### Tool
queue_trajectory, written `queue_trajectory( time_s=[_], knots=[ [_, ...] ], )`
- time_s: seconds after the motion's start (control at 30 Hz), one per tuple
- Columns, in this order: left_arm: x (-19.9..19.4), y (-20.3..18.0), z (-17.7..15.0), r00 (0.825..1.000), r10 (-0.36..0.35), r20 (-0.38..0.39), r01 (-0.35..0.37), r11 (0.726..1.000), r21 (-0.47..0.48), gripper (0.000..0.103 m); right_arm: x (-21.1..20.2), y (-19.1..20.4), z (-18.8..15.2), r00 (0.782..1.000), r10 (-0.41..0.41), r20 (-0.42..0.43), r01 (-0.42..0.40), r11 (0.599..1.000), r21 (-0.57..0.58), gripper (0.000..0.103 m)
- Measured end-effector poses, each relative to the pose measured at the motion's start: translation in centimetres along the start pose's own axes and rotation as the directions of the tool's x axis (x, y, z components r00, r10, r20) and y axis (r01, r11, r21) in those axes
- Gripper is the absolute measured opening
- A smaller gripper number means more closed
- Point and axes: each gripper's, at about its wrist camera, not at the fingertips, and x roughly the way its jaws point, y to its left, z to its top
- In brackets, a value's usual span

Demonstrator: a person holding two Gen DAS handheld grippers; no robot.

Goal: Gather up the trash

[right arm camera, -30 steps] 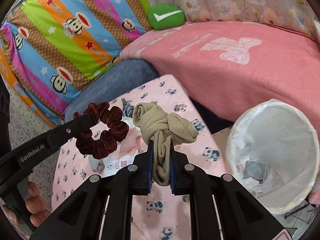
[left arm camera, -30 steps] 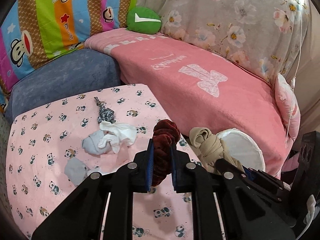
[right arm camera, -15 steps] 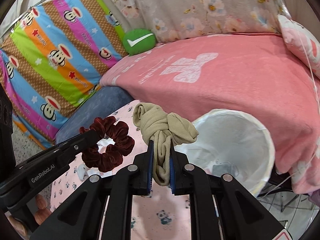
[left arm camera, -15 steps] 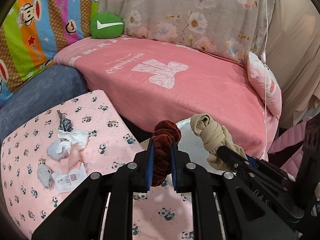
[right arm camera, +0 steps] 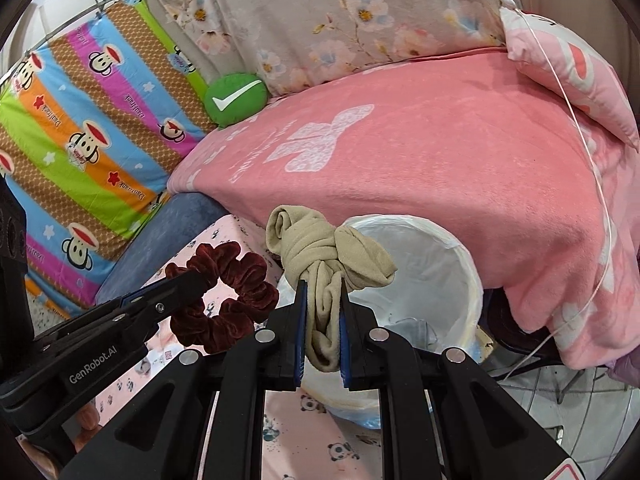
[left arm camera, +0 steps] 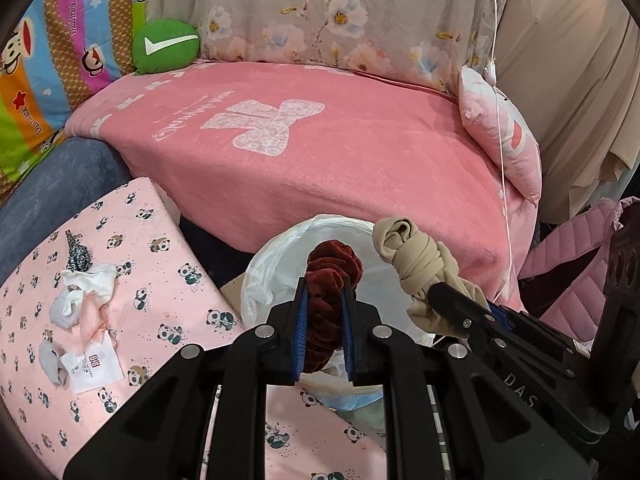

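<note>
My left gripper is shut on a dark red velvet scrunchie, held over the near rim of a white-lined trash bin. My right gripper is shut on a knotted beige sock bundle, held above the same bin. The bundle and the right gripper show at the right of the left wrist view. The scrunchie and the left gripper's arm show at the left of the right wrist view. Some scraps lie at the bin's bottom.
A panda-print pink surface at the left carries white and grey fabric scraps, a patterned scrap and a paper tag. Behind the bin is a pink-blanketed sofa with a green cushion and a pink pillow.
Both grippers have swung to the right, away from the panda-print surface, carrying the scrunchie and the sock bundle over the trash bin. Their grips have not changed.
</note>
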Motion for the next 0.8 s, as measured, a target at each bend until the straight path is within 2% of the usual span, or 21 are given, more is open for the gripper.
queue_trajectory(
  time_s=[0.33, 0.43, 0.57, 0.6, 0.8],
  knots=[
    [2.2, -1.4, 0.1, 0.999, -0.025, -0.041, 0.025, 1.000, 0.015, 0.016, 0.7, -1.5, 0.0, 1.000, -0.015, -0.012, 0.015, 1.000, 0.019, 0.014],
    [2.5, -1.4, 0.1, 0.999, -0.027, -0.047, 0.028, 1.000, 0.014, 0.019, 0.9, -1.4, 0.1, 1.000, -0.016, -0.015, 0.016, 1.000, 0.016, 0.014],
    [2.4, -1.0, 0.0, 0.999, 0.043, -0.020, -0.043, 0.999, 0.003, 0.062, 1.4, -1.2, 0.1, 1.000, -0.019, -0.021, 0.019, 1.000, 0.000, 0.015],
    [2.2, -0.7, 0.0, 0.998, 0.057, -0.011, -0.057, 0.998, -0.006, 0.065, 1.4, -1.1, 0.1, 1.000, -0.022, -0.020, 0.022, 1.000, -0.003, 0.015],
    [2.0, 1.1, 0.0, 0.995, 0.095, -0.017, -0.096, 0.994, -0.059, 0.068, 1.9, -0.3, 0.2, 1.000, -0.026, -0.009, 0.025, 0.999, -0.019, 0.019]
  ],
)
